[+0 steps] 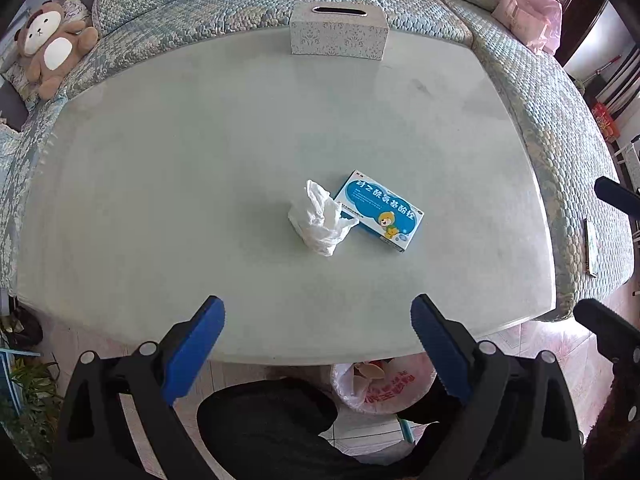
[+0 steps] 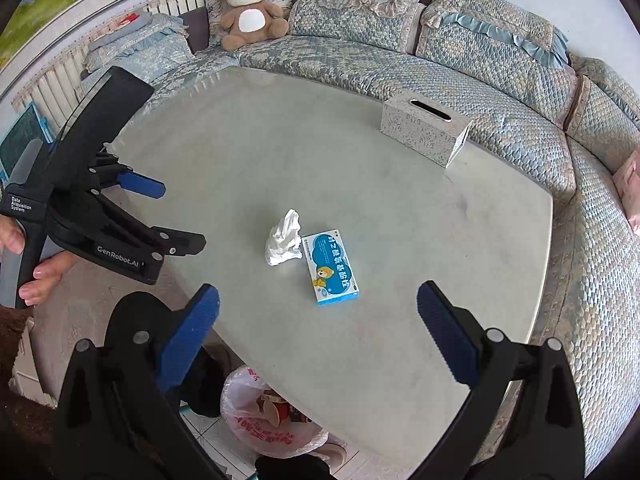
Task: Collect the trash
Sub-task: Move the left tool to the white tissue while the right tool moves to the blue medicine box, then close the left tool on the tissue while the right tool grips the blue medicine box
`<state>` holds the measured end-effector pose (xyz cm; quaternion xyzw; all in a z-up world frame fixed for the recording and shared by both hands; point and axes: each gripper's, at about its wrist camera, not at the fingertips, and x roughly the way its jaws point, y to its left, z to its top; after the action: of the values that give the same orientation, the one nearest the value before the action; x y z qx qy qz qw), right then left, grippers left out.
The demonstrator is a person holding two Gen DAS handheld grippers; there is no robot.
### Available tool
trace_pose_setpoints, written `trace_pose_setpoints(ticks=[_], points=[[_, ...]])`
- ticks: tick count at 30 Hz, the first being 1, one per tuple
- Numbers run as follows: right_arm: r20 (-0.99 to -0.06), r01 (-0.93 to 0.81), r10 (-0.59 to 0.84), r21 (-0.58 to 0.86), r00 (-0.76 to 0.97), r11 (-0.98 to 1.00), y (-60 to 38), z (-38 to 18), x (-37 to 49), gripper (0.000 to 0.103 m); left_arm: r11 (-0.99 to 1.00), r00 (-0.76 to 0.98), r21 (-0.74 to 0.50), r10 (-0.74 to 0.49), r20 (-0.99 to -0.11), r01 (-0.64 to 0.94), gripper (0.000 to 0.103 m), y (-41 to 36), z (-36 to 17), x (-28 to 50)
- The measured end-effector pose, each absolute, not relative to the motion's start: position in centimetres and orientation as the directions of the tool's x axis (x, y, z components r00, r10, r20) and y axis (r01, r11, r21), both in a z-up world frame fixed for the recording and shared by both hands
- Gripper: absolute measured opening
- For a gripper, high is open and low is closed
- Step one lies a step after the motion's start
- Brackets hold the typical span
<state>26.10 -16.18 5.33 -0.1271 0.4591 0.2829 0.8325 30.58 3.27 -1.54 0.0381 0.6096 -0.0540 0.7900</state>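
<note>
Both the left gripper [image 1: 318, 322] and right gripper [image 2: 318, 310] gape wide, empty, over the table [image 1: 160, 160] edge; mid-table crumpled tissue [image 1: 320, 220], touching the medicine box [image 1: 380, 210], looks light, soft, best pinched across its bunched middle.

Pale grey-green desk [image 1: 200, 160]: smooth, faintly glossy, stone-like top, lightly smudged. Crumpled white tissue paper [image 1: 322, 220]: soft, matt, creased. Blue-and-white cardboard medicine box [image 1: 380, 210]: printed, slight sheen. Blue pads of the fingers [image 1: 196, 350]: matt, ridged, rubber-like, on black matt plastic. Quilted blue-green sofa cloth [image 2: 500, 92]: textured. Thin translucent plastic bag [image 2: 272, 424]: glossy.
</note>
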Motion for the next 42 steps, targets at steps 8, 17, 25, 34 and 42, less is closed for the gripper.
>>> trace_pose_setpoints(ticks=[8, 17, 25, 34, 42], points=[[-0.885, -0.619, 0.297, 0.012, 0.360, 0.785, -14.3, 0.6, 29.4, 0.097, 0.994, 0.173, -0.045, -0.061, -0.983, 0.095, 0.092, 3.4, -6.3, 35.0], [-0.931, -0.637, 0.253, 0.030, 0.262, 0.771, -12.8, -5.6, 32.8, 0.097, 0.994, 0.087, -0.073, -0.080, -0.993, 0.080, 0.092, 3.4, -11.9, 38.5], [-0.959, -0.659, 0.196, 0.012, 0.206, 0.752, -11.3, -10.7, 34.7, 0.097, 0.995, 0.056, -0.073, -0.077, -0.995, 0.067, 0.092, 3.5, -15.5, 39.9], [-0.972, -0.662, 0.170, 0.021, 0.162, 0.749, -10.2, -14.3, 35.7, 0.097, 0.995, 0.015, -0.097, -0.098, -0.995, 0.034, 0.092, 4.0, -18.7, 41.2], [-0.975, -0.668, 0.145, -0.006, 0.171, 0.744, -9.1, -16.4, 35.4, 0.097, 0.993, 0.003, -0.116, -0.116, -0.993, 0.032, 0.092, 4.6, -20.4, 41.4]])
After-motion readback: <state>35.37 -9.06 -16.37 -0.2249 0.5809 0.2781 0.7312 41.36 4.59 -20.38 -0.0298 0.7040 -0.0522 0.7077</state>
